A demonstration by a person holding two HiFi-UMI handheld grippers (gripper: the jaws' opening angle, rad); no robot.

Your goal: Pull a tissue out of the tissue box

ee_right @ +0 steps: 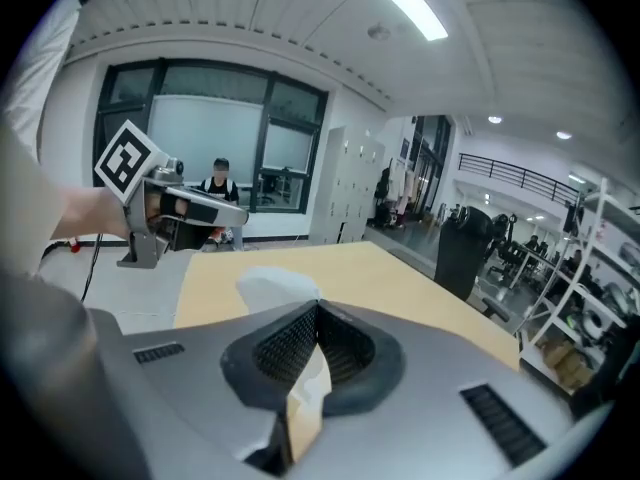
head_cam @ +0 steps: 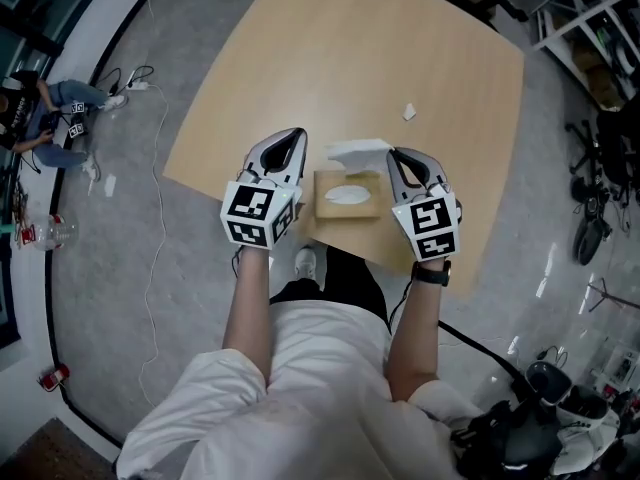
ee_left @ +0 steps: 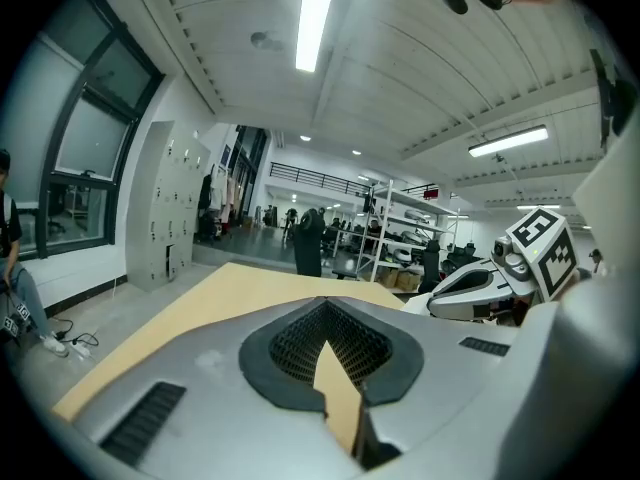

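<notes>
With the right gripper point(head_cam: 397, 158) clamped on the tissue point(head_cam: 358, 150) over the tissue box point(head_cam: 347, 196) at the near edge of the table point(head_cam: 300, 68), and the left gripper point(head_cam: 293, 140) closed empty to its left, a steady, straight upward pull should free the sheet untorn.

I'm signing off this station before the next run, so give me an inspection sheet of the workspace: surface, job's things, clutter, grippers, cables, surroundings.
Surface: wooden table, mostly bare.
Job's things: tissue box near the table's near edge; tissue raised by the box's far side.
Clutter: one small white scrap on the table.
Grippers: right gripper shut on the tissue; left gripper shut, nothing in it.
Cables: white cable trailing across the floor.
Surroundings: person sitting on the floor, bottle, shelves.
</notes>
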